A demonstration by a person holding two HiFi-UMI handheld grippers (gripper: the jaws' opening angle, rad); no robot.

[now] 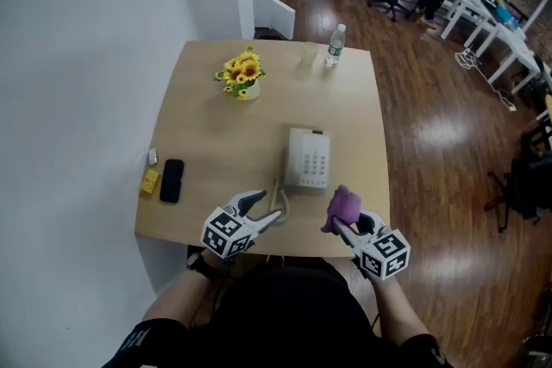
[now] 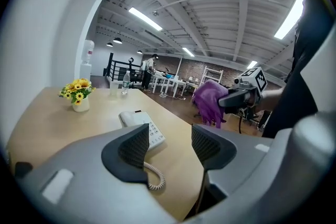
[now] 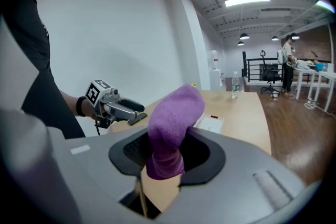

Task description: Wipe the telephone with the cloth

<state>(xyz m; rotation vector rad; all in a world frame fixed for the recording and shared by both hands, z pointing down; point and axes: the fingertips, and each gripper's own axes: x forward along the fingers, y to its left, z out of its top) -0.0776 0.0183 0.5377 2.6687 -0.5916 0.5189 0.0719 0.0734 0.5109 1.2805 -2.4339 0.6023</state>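
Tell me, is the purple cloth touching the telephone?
Apart. The left gripper view shows the cloth hanging from the right gripper, up in the air, with bare tabletop between it and the telephone.

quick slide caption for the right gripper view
Right gripper shut on the purple cloth, with the telephone and left gripper ahead.

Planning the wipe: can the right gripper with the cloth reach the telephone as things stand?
Probably yes: the right gripper holds the cloth just short of the telephone, nothing between them but bare table.
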